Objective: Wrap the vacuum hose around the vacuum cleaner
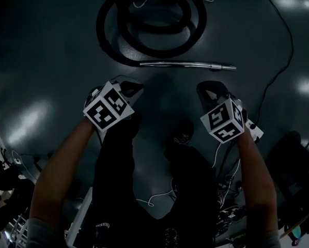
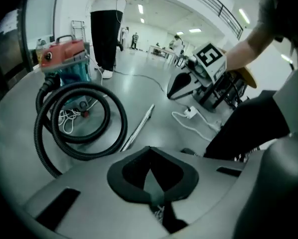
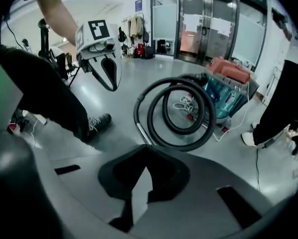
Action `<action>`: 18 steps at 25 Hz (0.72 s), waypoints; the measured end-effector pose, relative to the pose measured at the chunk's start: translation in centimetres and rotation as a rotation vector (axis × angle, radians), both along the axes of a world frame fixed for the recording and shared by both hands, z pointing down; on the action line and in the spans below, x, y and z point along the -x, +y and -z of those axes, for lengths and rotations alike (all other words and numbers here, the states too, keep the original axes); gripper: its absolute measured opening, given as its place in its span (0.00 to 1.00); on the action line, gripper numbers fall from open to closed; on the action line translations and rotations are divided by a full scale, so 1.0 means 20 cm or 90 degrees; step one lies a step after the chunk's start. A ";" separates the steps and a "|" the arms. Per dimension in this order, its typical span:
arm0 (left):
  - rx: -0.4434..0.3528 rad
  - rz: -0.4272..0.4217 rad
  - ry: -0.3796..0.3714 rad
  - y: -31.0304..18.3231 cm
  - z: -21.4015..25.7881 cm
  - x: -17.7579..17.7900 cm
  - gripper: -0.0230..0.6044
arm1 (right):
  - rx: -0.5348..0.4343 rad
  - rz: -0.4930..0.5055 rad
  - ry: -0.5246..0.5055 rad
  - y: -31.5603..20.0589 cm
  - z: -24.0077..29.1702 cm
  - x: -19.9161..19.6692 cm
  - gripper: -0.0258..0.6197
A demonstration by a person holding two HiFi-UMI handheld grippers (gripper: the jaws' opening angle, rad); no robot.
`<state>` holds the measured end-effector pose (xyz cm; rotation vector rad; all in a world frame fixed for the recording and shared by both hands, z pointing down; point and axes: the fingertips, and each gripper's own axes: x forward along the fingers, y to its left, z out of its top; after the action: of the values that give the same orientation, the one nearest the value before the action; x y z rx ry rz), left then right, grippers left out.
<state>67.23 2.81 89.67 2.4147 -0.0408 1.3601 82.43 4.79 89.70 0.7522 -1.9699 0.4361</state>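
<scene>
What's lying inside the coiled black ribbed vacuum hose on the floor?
A loose bundle of white cord with a small red piece lies inside the coiled black ribbed vacuum hose. Where the cord's ends lead cannot be seen, because the hose loops cover them.

The head view's top edge is cutting off the vacuum hose (image 1: 159,50) coil. In the left gripper view, the coil is covering the base of the vacuum cleaner (image 2: 64,54), the top edge is cropping a standing person (image 2: 105,29), and distant figures (image 2: 135,39) are appearing too small to identify.

Black ribbed vacuum hose (image 2: 124,119) lies coiled, seemingly touching the red-and-teal vacuum cleaner (image 2: 64,56).
</scene>
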 end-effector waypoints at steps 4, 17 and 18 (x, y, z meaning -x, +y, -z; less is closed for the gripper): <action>0.015 0.105 0.078 0.11 0.55 -0.09 0.05 | -0.028 -0.022 -0.082 0.10 0.53 0.13 0.05; -0.070 0.271 0.226 0.33 1.97 0.17 0.05 | -0.115 -0.115 -0.240 0.35 1.93 0.65 0.05; -0.072 0.282 0.236 0.35 2.06 0.23 0.05 | -0.130 -0.119 -0.250 0.35 2.04 0.71 0.05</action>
<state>62.72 9.79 48.41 2.5086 -0.5332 0.7242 68.24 11.82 48.94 1.0485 -2.3444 0.5306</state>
